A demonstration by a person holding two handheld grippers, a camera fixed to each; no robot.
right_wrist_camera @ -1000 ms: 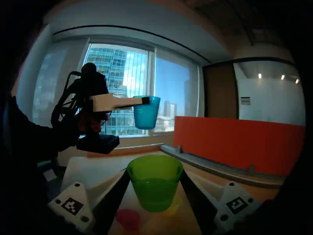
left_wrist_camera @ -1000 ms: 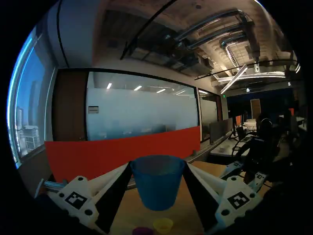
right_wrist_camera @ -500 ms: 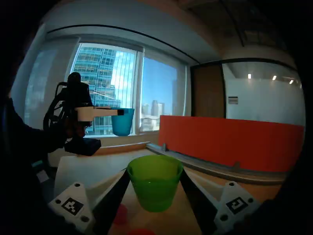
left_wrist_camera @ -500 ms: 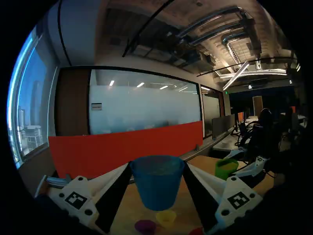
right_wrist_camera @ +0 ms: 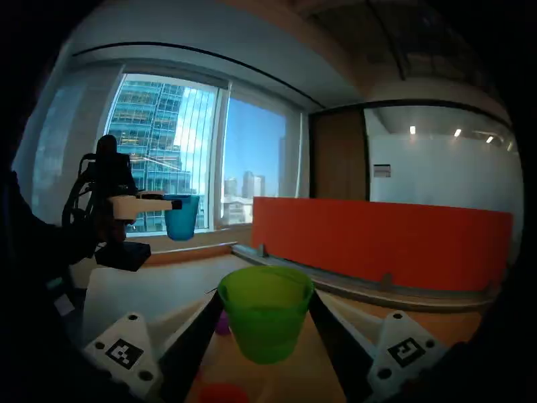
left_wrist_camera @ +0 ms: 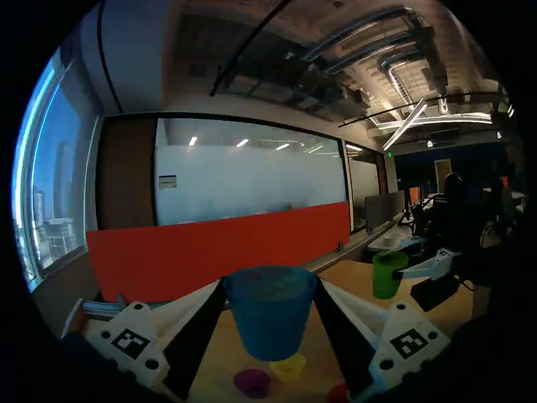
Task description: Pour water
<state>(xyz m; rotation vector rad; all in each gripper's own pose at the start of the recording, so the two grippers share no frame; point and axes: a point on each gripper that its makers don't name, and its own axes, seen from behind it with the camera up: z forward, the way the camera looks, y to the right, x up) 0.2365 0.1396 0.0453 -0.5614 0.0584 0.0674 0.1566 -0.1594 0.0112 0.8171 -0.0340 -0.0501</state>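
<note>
Our left claw point(left_wrist_camera: 270, 295) pinches a blue plastic cup point(left_wrist_camera: 270, 326), held upright above the light wooden table point(left_wrist_camera: 221, 366). Our right claw point(right_wrist_camera: 266, 299) pinches a green plastic cup point(right_wrist_camera: 266, 332), upright too, well apart from the blue one. A small purple cup point(left_wrist_camera: 252, 381) and a small yellow cup point(left_wrist_camera: 288, 367) sit below.

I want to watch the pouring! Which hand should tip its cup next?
Right, likely: the right hand-held gripper grips a translucent green plastic cup that looks darker low down, maybe part-filled. The blue plastic cup in the left hand-held gripper hides its contents.
</note>
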